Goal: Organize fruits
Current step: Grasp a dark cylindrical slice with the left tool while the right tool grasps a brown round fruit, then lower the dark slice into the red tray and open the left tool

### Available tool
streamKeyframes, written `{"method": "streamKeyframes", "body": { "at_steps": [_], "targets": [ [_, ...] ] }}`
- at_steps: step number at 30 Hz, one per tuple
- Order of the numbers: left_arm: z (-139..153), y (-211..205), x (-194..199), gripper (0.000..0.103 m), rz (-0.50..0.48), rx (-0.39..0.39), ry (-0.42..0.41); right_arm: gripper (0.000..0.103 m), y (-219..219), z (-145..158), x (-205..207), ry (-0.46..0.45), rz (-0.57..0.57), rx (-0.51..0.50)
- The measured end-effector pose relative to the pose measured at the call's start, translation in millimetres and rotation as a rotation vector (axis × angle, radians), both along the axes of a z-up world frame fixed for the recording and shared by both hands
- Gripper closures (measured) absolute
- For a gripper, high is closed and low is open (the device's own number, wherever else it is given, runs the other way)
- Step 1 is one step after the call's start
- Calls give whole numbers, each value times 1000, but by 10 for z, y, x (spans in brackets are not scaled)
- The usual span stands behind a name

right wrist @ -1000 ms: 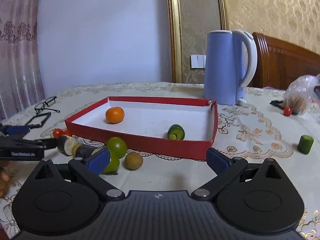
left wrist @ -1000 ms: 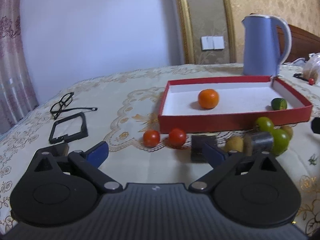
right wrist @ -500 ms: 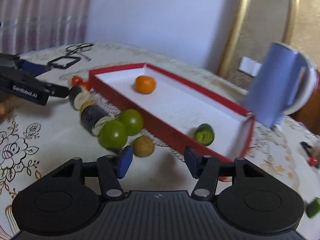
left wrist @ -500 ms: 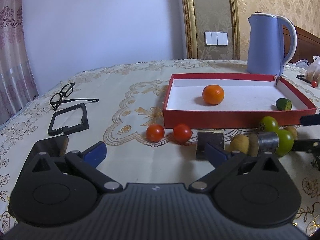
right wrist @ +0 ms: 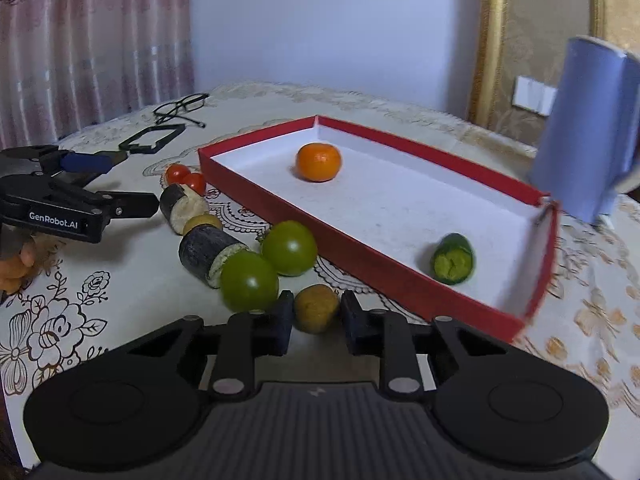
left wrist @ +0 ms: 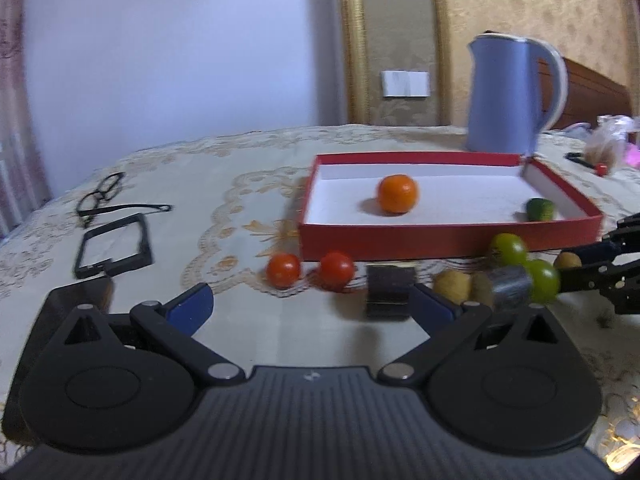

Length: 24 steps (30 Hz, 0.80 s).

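A red tray (right wrist: 360, 248) (left wrist: 440, 236) holds an orange (right wrist: 318, 161) (left wrist: 397, 193) and a cucumber piece (right wrist: 453, 258) (left wrist: 540, 209). In front of it lie two red tomatoes (left wrist: 310, 269) (right wrist: 186, 178), two dark sugarcane pieces (right wrist: 208, 252) (left wrist: 390, 285), two green tomatoes (right wrist: 272, 268) (left wrist: 524, 264) and small brown fruits. My right gripper (right wrist: 316, 320) has its jaws closed in around one small brown fruit (right wrist: 316, 307) on the table. My left gripper (left wrist: 310, 308) is open and empty, just short of the red tomatoes.
A blue kettle (left wrist: 516, 96) (right wrist: 588, 132) stands behind the tray. Glasses (left wrist: 100, 196) and a black frame (left wrist: 114, 246) lie at the left. A plastic bag (left wrist: 608, 140) sits at the far right. A lace cloth covers the table.
My right gripper swung left, came down to the small brown fruit and narrowed its jaws around it. My left gripper moved slightly, still open.
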State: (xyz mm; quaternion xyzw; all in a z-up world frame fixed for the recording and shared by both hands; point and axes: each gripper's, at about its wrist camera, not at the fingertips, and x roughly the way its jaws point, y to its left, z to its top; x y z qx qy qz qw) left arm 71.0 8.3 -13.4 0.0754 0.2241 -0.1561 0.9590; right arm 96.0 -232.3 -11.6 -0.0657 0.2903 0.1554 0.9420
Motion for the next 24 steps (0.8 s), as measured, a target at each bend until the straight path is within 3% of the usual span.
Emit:
{"method": "streamKeyframes", "body": {
  "at_steps": [2, 4, 8, 10, 12, 24],
  "targets": [
    [-1, -21, -14, 4, -41, -4, 8, 78, -6, 33, -147, -41, -27, 4],
    [-20, -79, 1, 19, -76, 13, 38, 78, -32, 80, -323, -83, -48, 45],
    [-79, -231, 60, 37, -87, 79, 81, 78, -108, 93, -590, -127, -63, 139],
    [-91, -247, 73, 56, -99, 65, 96, 78, -136, 72, -631, -131, -73, 163],
    [-94, -256, 102, 66, -102, 39, 115, 78, -168, 34, -635, -128, -83, 180],
    [-64, -334, 207, 65, -105, 1, 128, 78, -203, -47, -628, -121, -98, 209]
  ]
}}
